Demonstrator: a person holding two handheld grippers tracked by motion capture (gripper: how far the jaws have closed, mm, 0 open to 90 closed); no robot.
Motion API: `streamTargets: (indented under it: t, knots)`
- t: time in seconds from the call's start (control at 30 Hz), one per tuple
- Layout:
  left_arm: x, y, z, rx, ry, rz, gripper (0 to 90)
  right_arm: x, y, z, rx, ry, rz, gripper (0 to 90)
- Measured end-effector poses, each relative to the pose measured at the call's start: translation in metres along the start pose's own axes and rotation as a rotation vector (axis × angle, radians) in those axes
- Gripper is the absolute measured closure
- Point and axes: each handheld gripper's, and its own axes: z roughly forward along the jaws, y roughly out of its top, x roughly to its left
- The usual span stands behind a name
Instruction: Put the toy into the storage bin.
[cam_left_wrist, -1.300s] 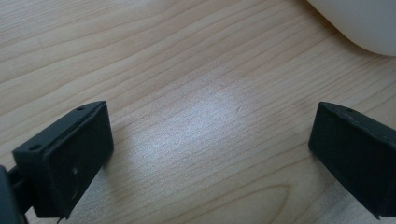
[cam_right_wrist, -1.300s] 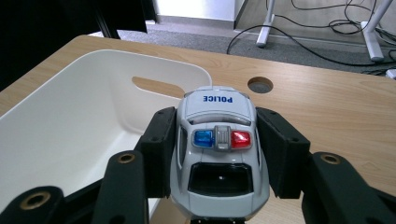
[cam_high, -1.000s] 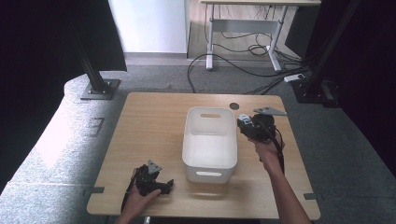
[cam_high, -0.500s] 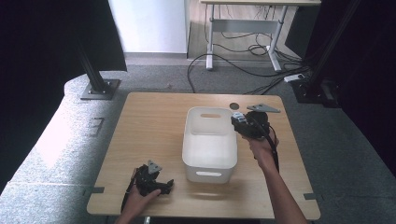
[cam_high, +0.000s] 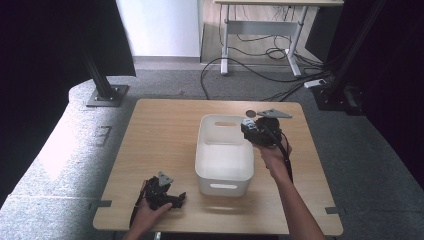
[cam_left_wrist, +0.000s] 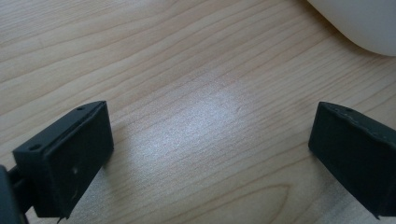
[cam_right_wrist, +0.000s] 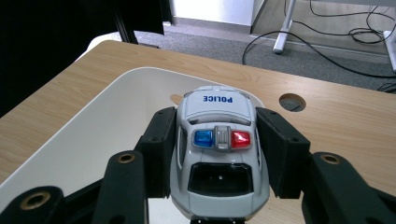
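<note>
Carrying a small white-and-grey plastic toy police car (cam_right_wrist: 218, 154), right tongs (cam_high: 250, 126) clamp its sides over the rectangular white plastic bin's (cam_high: 224, 165) far right rim, likely for dropping in. Left tongs (cam_left_wrist: 210, 154) rest apart, empty, on the wooden counter (cam_high: 165, 145) near the bin's near left corner.

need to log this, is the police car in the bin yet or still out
Still out: the right gripper holds the toy police car above the white bin's rim.

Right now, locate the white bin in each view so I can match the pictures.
High view: white bin at table centre, beside the right gripper.
Left gripper view: its rounded corner, top right.
Right gripper view: behind the toy police car, left.
Shared landmark: wooden tabletop.
</note>
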Motion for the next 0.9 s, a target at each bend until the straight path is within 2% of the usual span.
streamTargets:
  t: [0.9]
  knots:
    - [0.0,-0.001,-0.001,0.0,0.002,0.0,0.0,0.023,0.006,0.023,0.031,0.023,-0.015,50.3]
